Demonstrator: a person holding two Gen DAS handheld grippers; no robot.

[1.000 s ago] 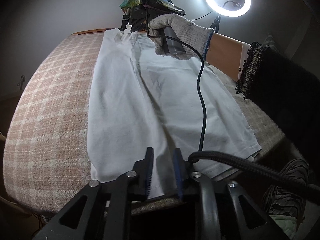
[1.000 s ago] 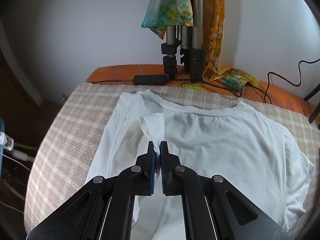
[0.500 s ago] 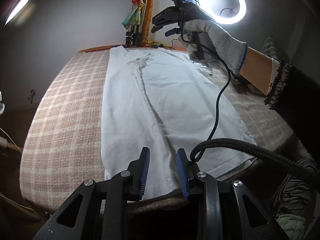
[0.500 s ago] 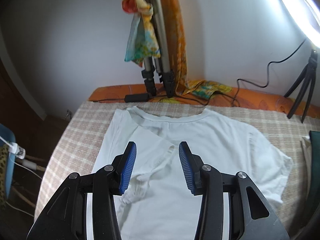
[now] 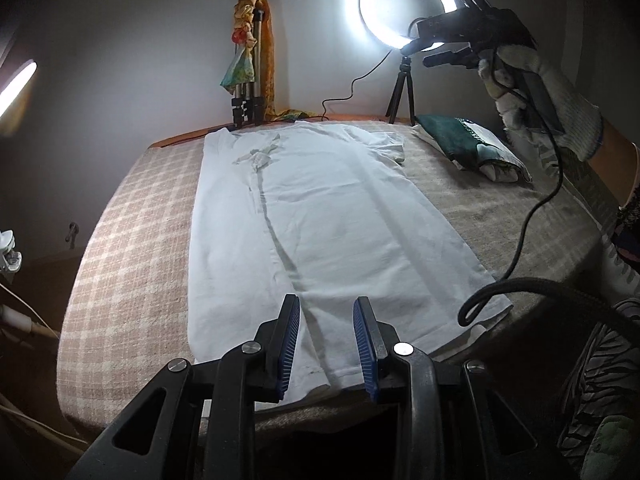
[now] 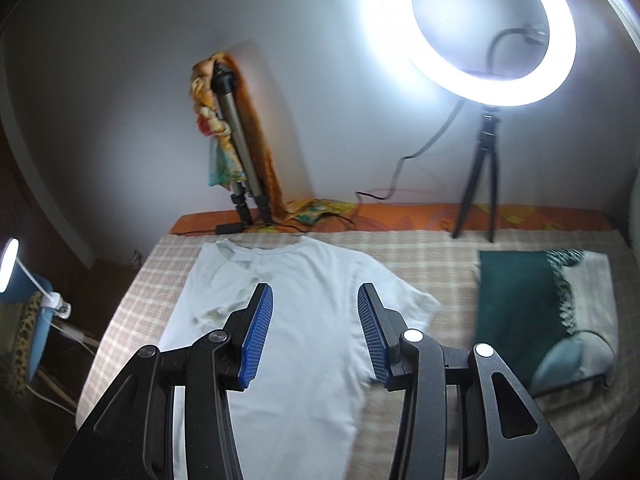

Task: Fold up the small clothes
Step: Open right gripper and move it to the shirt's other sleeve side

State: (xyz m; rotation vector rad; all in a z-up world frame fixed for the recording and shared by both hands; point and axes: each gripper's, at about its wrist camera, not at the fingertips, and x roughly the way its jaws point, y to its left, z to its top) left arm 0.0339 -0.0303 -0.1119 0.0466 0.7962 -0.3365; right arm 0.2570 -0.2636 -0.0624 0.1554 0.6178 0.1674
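Your T-shirt [image 5: 320, 232] lies flat on the bed [image 5: 132, 248], its collar toward twelve o'clock and its hem nearest you. At two o'clock from it rests a folded pile of clothes [image 5: 468, 148]. Behind the collar stands a tripod [image 5: 250, 76]; the ring light [image 5: 404, 8] stands behind the pile, toward one o'clock.

Ring light [image 6: 478, 36] glares white; room dim, right view motion-blurred, edges fisheye-bent.
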